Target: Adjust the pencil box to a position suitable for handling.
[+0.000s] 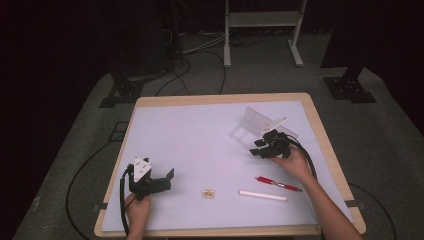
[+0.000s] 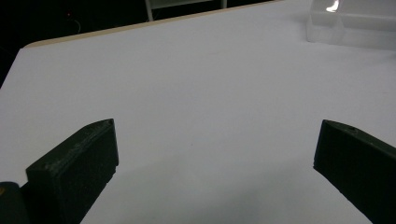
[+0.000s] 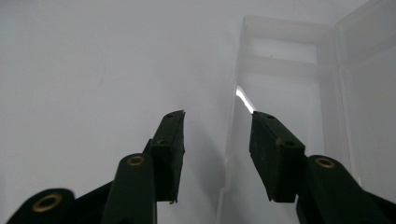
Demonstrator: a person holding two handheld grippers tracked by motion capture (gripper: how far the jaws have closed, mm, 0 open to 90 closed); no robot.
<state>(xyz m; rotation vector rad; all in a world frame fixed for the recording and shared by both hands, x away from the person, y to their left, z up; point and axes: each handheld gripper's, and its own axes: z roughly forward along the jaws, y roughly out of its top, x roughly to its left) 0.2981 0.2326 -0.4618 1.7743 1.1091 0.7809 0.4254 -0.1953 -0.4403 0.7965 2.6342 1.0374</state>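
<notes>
A clear plastic box [image 1: 248, 132] with its lid raised stands on the white mat at the back right, and its corner shows far off in the left gripper view [image 2: 350, 23]. My right gripper [image 1: 257, 147] sits at its front. In the right gripper view the jaws [image 3: 218, 115] stand apart on either side of the clear box's [image 3: 285, 70] near wall, with no pad touching it. My left gripper [image 1: 169, 180] rests at the front left, jaws wide [image 2: 218, 123] over bare mat, holding nothing.
A red pen [image 1: 277, 183], a white stick [image 1: 262, 195] and a small beige block [image 1: 208, 193] lie near the front edge between the hands. The wooden table rim [image 1: 220, 99] frames the mat. Stands and cables are on the floor beyond.
</notes>
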